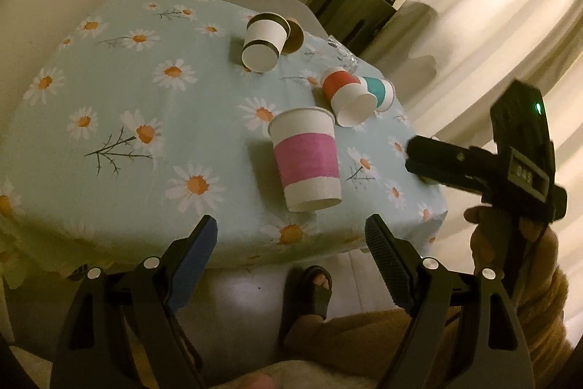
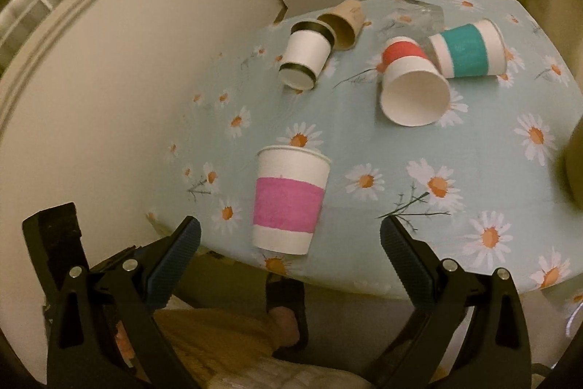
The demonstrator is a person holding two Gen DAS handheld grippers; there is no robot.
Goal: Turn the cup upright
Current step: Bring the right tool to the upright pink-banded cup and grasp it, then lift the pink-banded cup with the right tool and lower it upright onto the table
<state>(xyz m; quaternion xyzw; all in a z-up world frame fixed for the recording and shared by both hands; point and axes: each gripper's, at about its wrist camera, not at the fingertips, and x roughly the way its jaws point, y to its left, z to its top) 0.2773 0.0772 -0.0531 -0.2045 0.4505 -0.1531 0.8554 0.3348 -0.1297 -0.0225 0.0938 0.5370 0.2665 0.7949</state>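
Left fingers: the left gripper (image 1: pixel 291 245) hung spread wide with nothing between its pads, off the near table edge.
Right fingers: the right gripper (image 2: pixel 289 243) was likewise released and empty. In the left wrist view it appeared side-on, off the table's right edge, and its gap could not be read there.
Task's thing: the pink-banded cup (image 2: pixel 289 199) lay on its side near the table's near edge, base toward the grippers, mouth pointing away.
Risk: the cup looked light and round, so a push from one finger could probably roll it or knock it off the edge; a hard squeeze could crush the paper wall.
Other cups: the red-banded cup (image 2: pixel 413 86) lay tipped, its white inside visibly empty. The teal-banded cup (image 2: pixel 468 50), black-rimmed cup (image 2: pixel 306 57) and brown cup (image 2: pixel 342 22) also lay tipped.
Surface: a daisy tablecloth (image 2: pixel 473 148).
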